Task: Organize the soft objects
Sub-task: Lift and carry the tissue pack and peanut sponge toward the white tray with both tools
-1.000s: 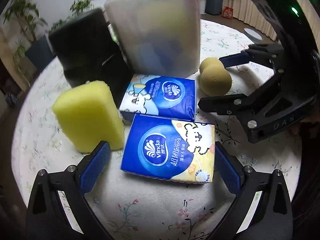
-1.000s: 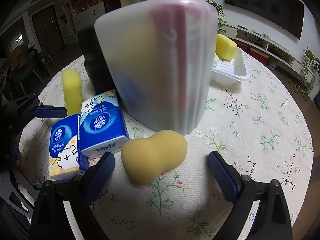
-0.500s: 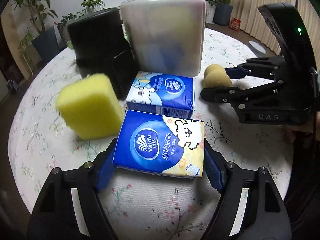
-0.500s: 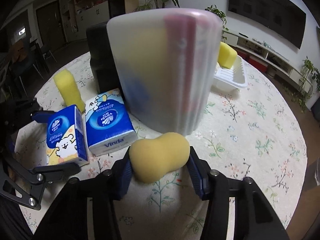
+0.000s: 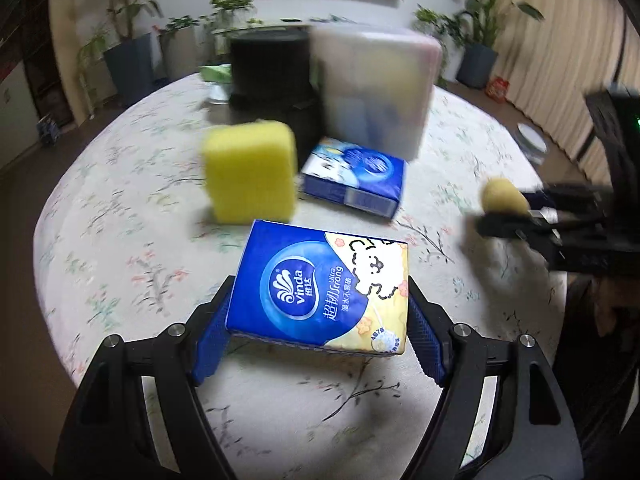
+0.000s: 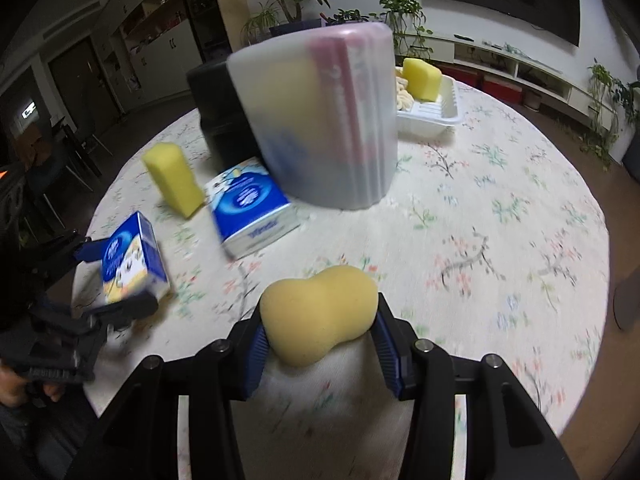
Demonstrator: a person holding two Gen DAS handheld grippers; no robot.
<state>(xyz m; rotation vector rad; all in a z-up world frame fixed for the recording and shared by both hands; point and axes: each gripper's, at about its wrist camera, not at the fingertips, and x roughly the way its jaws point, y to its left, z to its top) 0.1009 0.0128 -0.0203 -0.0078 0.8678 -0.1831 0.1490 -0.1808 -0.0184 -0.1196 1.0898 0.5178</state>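
Observation:
My left gripper (image 5: 318,336) is shut on a blue Vinda tissue pack (image 5: 320,286) and holds it above the table; it also shows in the right wrist view (image 6: 132,264). My right gripper (image 6: 320,344) is shut on a tan peanut-shaped sponge (image 6: 320,312), lifted off the cloth; the sponge shows in the left wrist view (image 5: 502,198). A second tissue pack (image 5: 354,180) lies on the table. A yellow block sponge (image 5: 250,170) stands to its left.
A frosted translucent bin (image 6: 320,120) stands mid-table with a black box (image 5: 272,68) beside it. A white tray (image 6: 430,110) holding a yellow sponge (image 6: 420,78) sits behind. The round table has a floral cloth (image 6: 500,220).
Both grippers closed on their objects, then lifted and drew back from the bin: the left with the tissue pack, the right with the tan sponge.

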